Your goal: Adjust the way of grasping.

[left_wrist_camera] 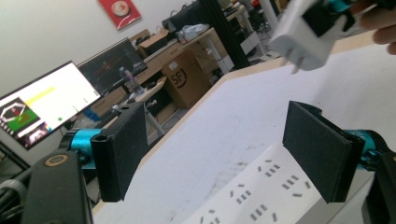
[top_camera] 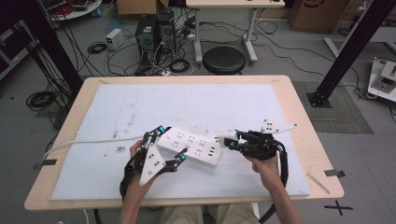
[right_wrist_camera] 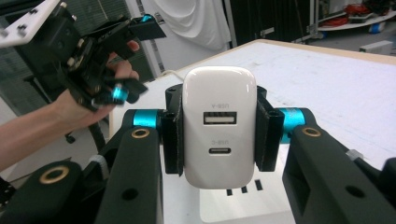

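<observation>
The right hand-held gripper (right_wrist_camera: 219, 128) clamps a white charger (right_wrist_camera: 219, 126) above the power strip (top_camera: 189, 145), while the left hand-held gripper (left_wrist_camera: 224, 154) stands wide open, empty, over it

We are in a robotics or electronics lab, not a home. Beyond the far edge of our wooden table (top_camera: 299, 116), which carries a white mat (top_camera: 140, 107), two black computer towers (top_camera: 155, 32) stand on the bare grey floor among loose, tangled cables (top_camera: 177, 63). A round black stool (top_camera: 224, 59) sits just past that edge, under a second desk (top_camera: 229, 4). Black metal frame posts (top_camera: 352, 44) rise off both far corners. Cardboard boxes (top_camera: 315, 14) are stacked along the back. From the left gripper view we see lit monitors (left_wrist_camera: 51, 105) on a workbench, another brown box (left_wrist_camera: 187, 77) and a red poster (left_wrist_camera: 119, 10) on the wall.
</observation>
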`<state>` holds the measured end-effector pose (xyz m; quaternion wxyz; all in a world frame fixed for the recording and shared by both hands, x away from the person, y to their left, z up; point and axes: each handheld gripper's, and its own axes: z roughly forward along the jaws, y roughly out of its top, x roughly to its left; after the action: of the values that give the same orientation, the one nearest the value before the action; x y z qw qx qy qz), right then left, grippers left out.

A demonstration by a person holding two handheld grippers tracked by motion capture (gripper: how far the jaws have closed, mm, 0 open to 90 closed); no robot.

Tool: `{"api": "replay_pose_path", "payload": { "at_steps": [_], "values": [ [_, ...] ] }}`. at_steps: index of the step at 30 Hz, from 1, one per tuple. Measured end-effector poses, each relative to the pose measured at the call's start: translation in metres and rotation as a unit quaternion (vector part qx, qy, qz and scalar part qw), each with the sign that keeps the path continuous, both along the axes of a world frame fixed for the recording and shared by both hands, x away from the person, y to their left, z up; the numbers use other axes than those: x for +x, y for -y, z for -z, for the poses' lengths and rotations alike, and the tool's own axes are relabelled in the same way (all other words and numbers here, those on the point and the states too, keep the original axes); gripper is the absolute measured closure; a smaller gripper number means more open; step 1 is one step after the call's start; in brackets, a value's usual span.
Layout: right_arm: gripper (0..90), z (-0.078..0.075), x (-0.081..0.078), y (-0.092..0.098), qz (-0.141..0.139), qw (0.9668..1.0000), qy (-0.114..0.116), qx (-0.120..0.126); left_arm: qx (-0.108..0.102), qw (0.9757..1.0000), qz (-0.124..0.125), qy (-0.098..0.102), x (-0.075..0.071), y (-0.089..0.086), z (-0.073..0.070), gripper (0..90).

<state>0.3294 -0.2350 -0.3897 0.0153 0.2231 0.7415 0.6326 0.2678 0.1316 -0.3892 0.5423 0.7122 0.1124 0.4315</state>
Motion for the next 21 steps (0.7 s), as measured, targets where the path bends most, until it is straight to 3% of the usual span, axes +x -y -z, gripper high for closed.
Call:
{"api": "replay_pose_path", "payload": {
  "at_steps": [4,6,7,8,11,12,13,14,15,18,19,20,21],
  "values": [
    [63.4,0.0,0.0,0.004,0.009,0.9999,0.0,-0.006,-0.037,0.9989,-0.019,-0.022,0.005,-0.02,-0.003,22.4],
    [63.4,0.0,-0.001,0.005,0.012,0.9999,0.002,-0.006,-0.037,0.9989,-0.019,-0.022,0.005,-0.02,-0.003,22.4],
    [63.4,0.0,-0.002,0.006,0.019,0.9998,0.002,-0.003,-0.057,0.9965,-0.04,-0.045,0.009,-0.034,-0.004,22.4],
    [63.4,0.0,-0.002,0.006,0.019,0.9998,0.002,-0.003,-0.057,0.9965,-0.04,-0.045,0.009,-0.034,-0.004,22.5],
    [63.4,0.0,-0.003,0.008,0.024,0.9996,0.011,-0.006,-0.08,0.993,-0.061,-0.063,0.011,-0.048,-0.003,22.5],
    [63.4,0.0,-0.004,0.009,0.03,0.9994,0.013,-0.009,-0.089,0.9914,-0.068,-0.068,0.011,-0.053,-0.003,22.5],
    [63.4,0.0,-0.004,0.01,0.031,0.9993,0.015,-0.013,-0.104,0.9874,-0.089,-0.079,0.01,-0.061,-0.001,22.5],
    [63.4,0.0,-0.005,0.01,0.033,0.9993,0.013,-0.014,-0.108,0.9858,-0.099,-0.083,0.009,-0.065,0.0,22.6],
    [63.4,0.0,-0.005,0.01,0.033,0.9993,0.013,-0.014,-0.108,0.9858,-0.099,-0.083,0.009,-0.065,0.0,22.5],
    [63.4,0.0,-0.008,0.012,0.038,0.999,0.017,-0.017,-0.122,0.9797,-0.123,-0.1,0.008,-0.076,0.005,22.6],
    [63.4,0.001,-0.008,0.013,0.04,0.9989,0.018,-0.017,-0.122,0.9797,-0.123,-0.1,0.008,-0.076,0.005,22.7],
    [63.4,0.001,-0.008,0.014,0.043,0.9987,0.019,-0.019,-0.135,0.9721,-0.148,-0.122,0.008,-0.084,0.009,22.8],
    [63.4,0.001,-0.008,0.014,0.044,0.9986,0.02,-0.021,-0.142,0.9695,-0.152,-0.13,0.008,-0.086,0.01,22.8]
  ]
}}
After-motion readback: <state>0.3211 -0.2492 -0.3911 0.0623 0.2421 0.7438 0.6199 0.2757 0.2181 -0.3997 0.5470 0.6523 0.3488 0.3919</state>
